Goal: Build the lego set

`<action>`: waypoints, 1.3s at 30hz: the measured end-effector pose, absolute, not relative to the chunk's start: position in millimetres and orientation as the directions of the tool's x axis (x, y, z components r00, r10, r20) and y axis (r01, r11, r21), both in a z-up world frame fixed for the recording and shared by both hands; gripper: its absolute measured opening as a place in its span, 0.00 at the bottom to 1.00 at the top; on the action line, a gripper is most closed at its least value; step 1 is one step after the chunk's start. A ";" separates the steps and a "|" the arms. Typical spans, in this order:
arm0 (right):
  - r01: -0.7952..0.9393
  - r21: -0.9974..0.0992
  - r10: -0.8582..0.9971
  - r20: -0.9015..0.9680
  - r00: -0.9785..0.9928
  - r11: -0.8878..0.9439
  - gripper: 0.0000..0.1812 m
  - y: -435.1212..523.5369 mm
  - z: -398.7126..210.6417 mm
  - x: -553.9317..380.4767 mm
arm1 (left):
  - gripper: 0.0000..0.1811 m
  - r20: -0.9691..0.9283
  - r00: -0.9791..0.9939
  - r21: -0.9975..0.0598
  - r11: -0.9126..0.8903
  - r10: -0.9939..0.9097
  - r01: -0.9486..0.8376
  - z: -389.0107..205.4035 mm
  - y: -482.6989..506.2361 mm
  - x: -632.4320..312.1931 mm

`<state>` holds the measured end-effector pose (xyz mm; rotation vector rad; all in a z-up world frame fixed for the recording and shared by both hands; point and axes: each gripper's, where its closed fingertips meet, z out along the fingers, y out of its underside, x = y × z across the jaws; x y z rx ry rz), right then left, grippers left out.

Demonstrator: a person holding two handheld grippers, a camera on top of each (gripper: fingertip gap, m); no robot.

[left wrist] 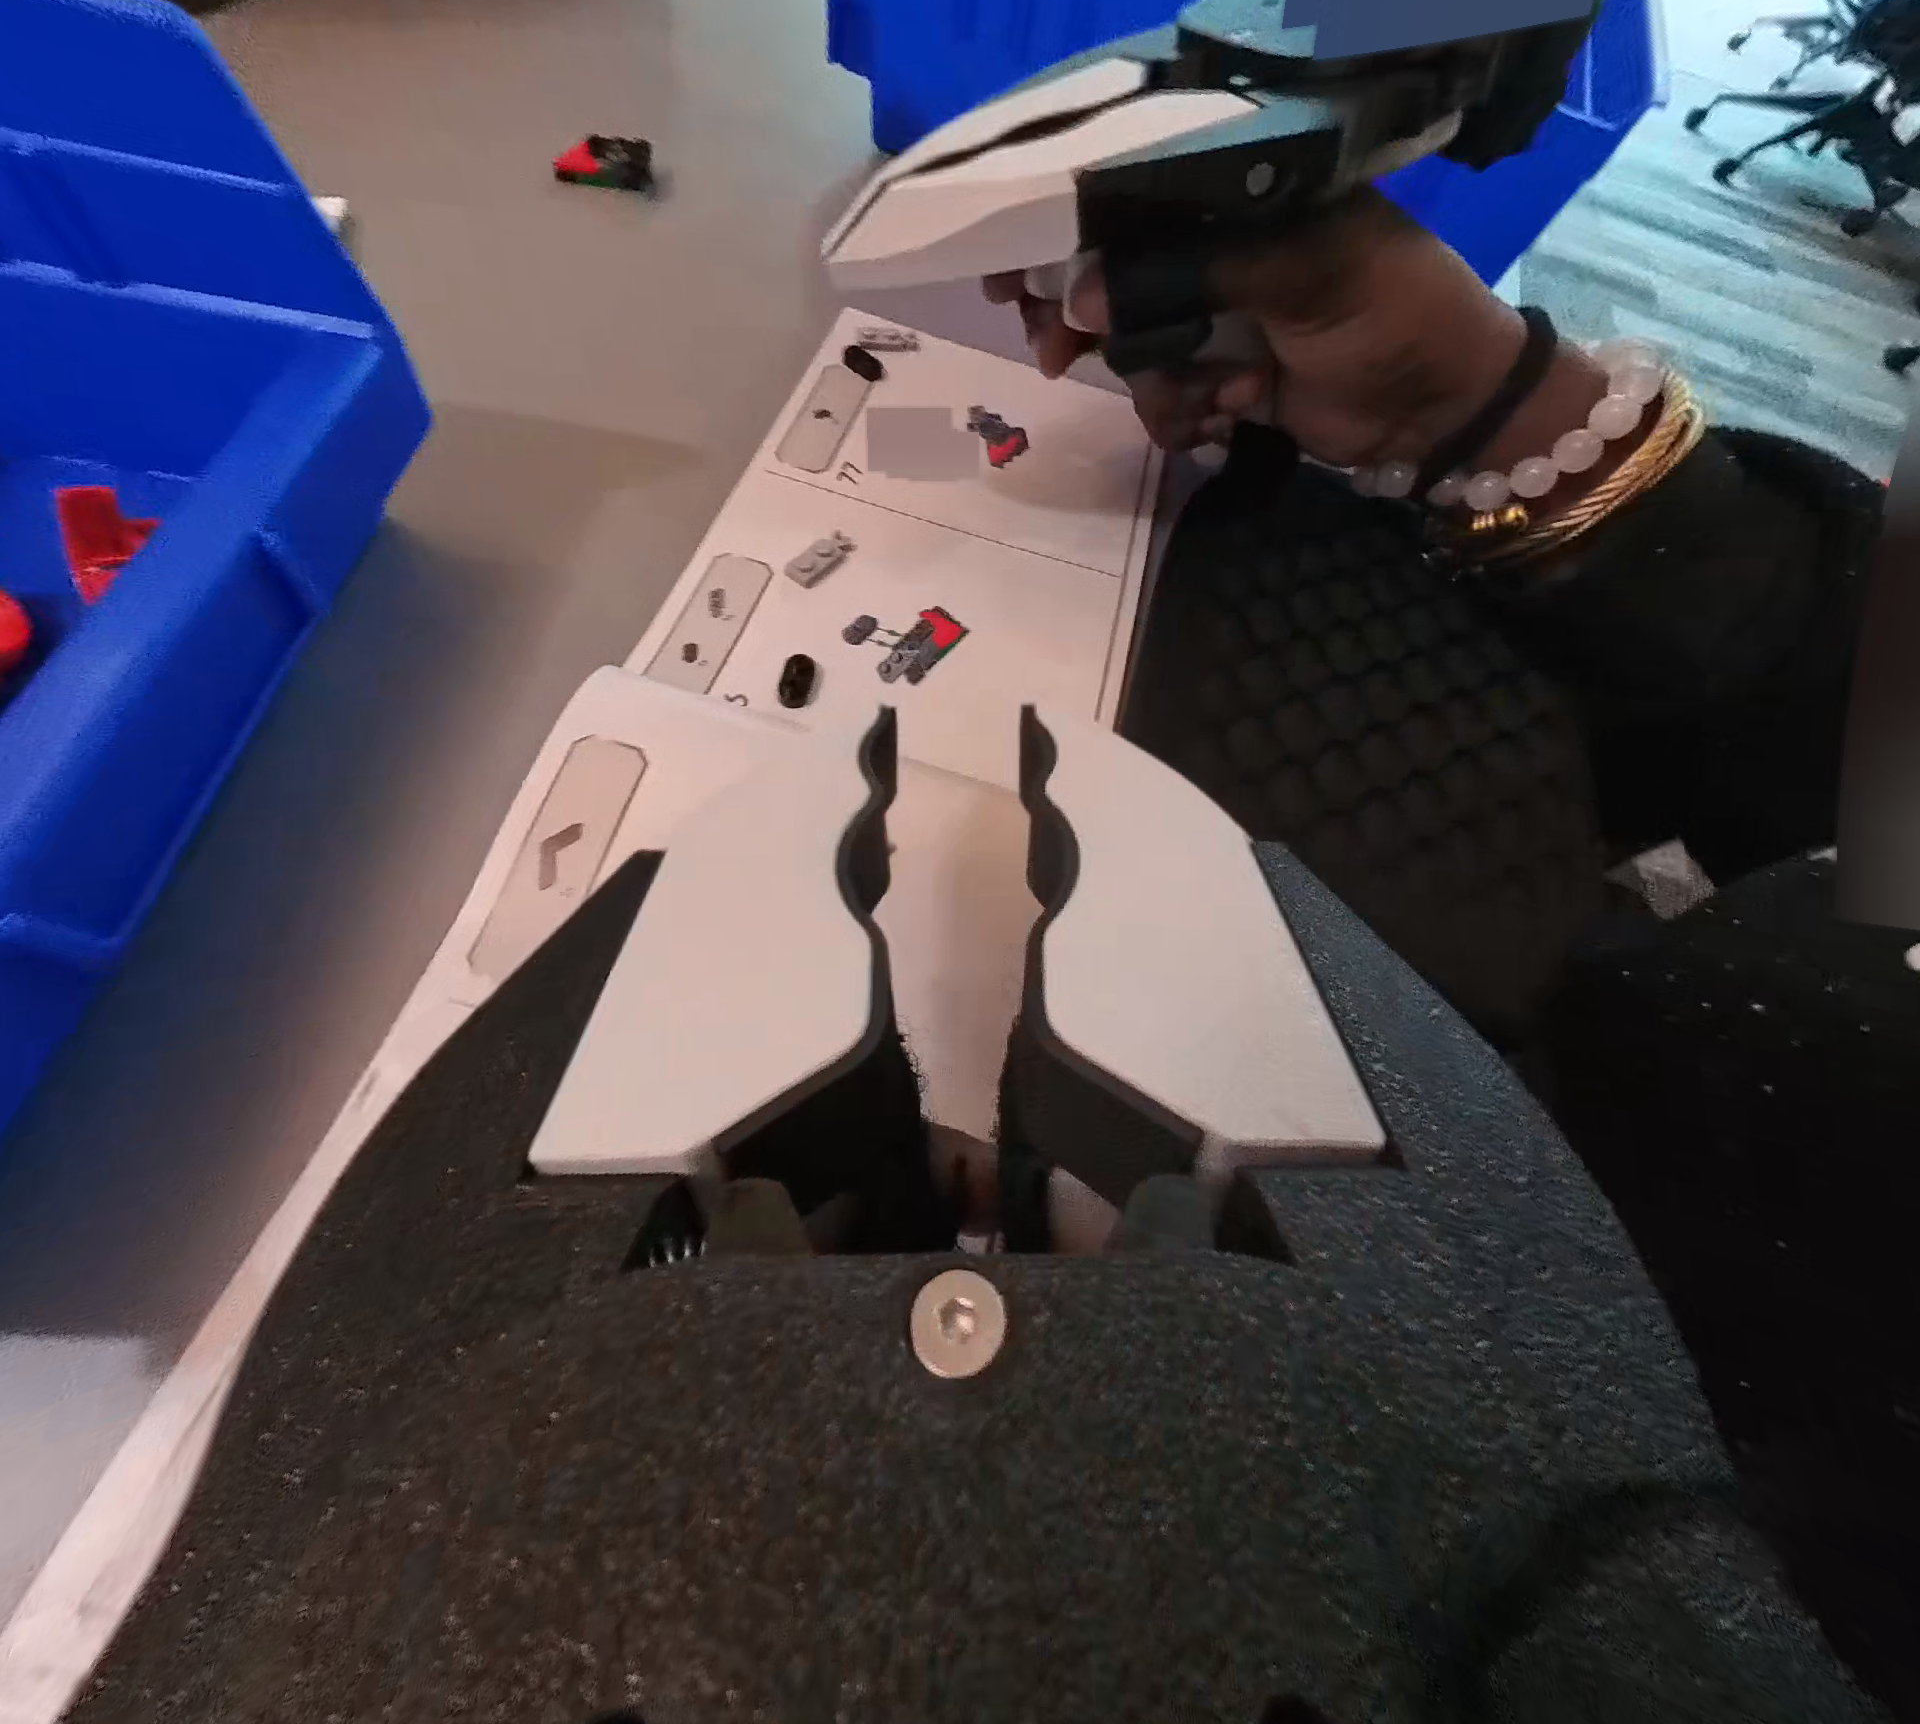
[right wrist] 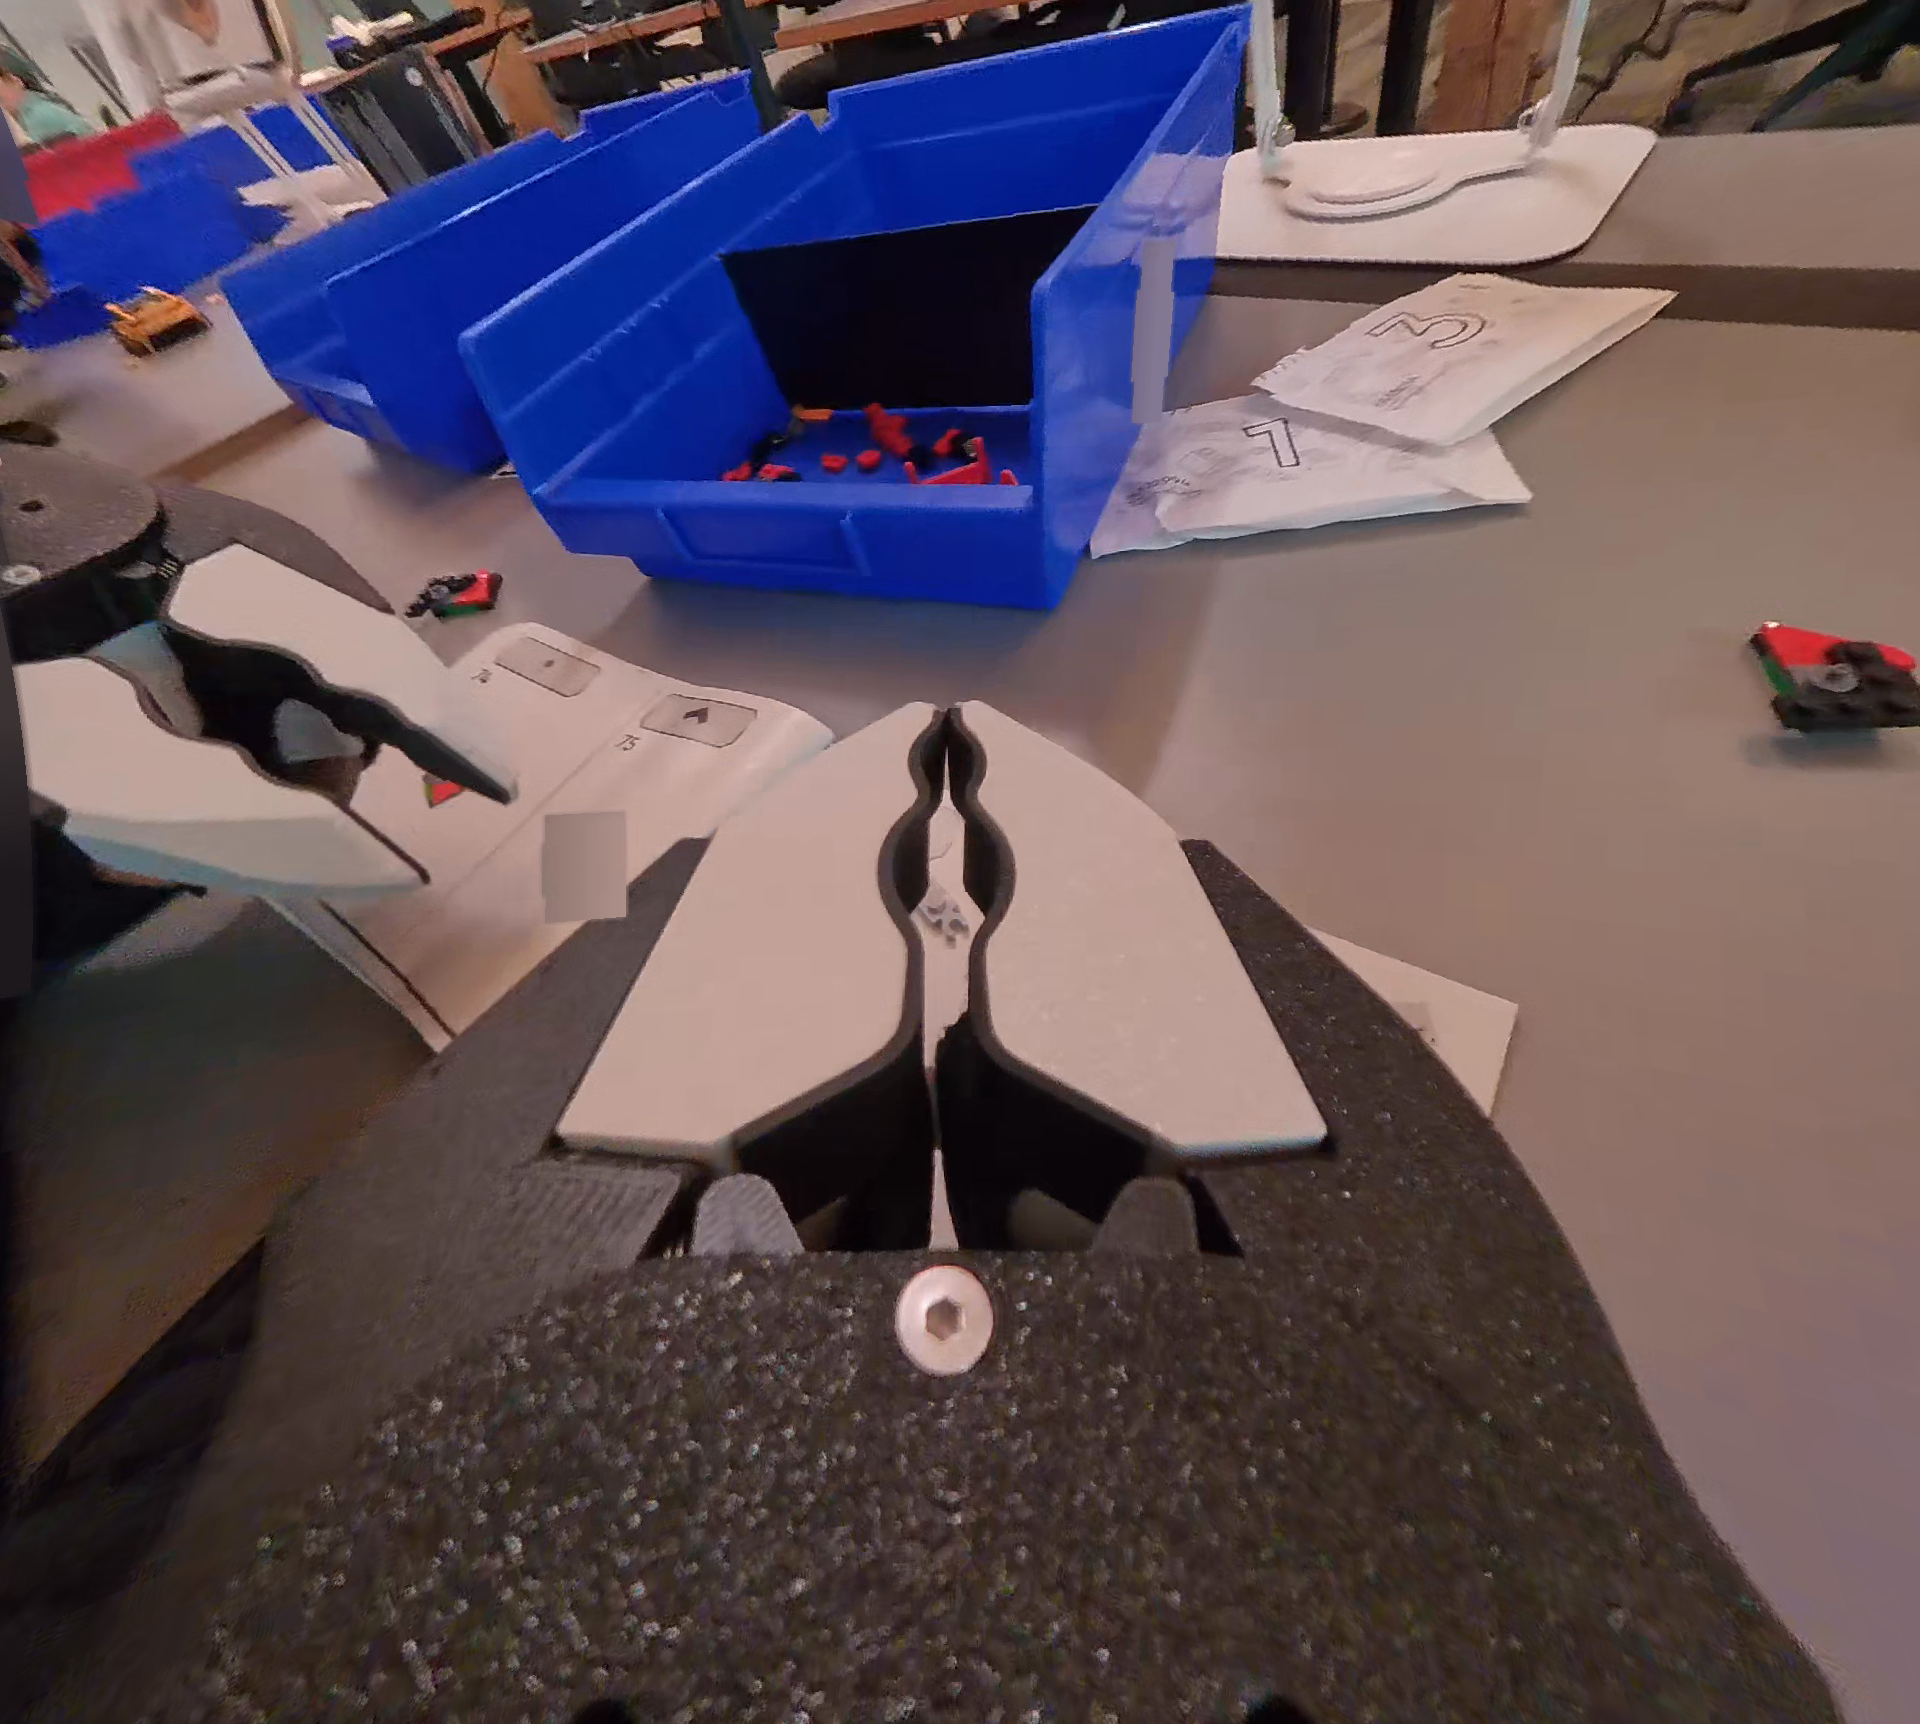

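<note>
My left gripper (left wrist: 956, 720) is open and empty, low over the open instruction booklet (left wrist: 1039, 552). On the page ahead of it lie a small grey plate (left wrist: 821, 557) and a small black piece (left wrist: 798, 680); another black piece (left wrist: 862, 363) and a grey piece (left wrist: 891, 341) lie farther along. My right gripper (right wrist: 948, 720) is shut with nothing visible between its tips, also over the booklet (right wrist: 665, 739); the grey plate (right wrist: 940, 921) shows through the gap behind its tips. In the left wrist view the right gripper (left wrist: 852, 230) hovers past the booklet's far end. The left gripper (right wrist: 468, 838) shows open at left.
A blue bin (right wrist: 831, 531) holds several red and black pieces (right wrist: 873, 448); more blue bins (right wrist: 364, 324) stand behind. Small red, black and green sub-assemblies lie on the grey table (right wrist: 457, 594) (right wrist: 1834, 677). White paper bags (right wrist: 1320, 469) and a lamp base (right wrist: 1434, 199) lie at right.
</note>
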<state>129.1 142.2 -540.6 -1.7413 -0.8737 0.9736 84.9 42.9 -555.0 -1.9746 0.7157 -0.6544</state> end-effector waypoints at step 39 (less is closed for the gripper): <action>0.379 -0.914 0.960 -0.041 0.276 -0.148 0.07 111.9 -560.5 104.3 | 0.19 -0.227 0.909 -0.861 -0.365 -0.348 -0.355 -483.9 -46.9 -135.3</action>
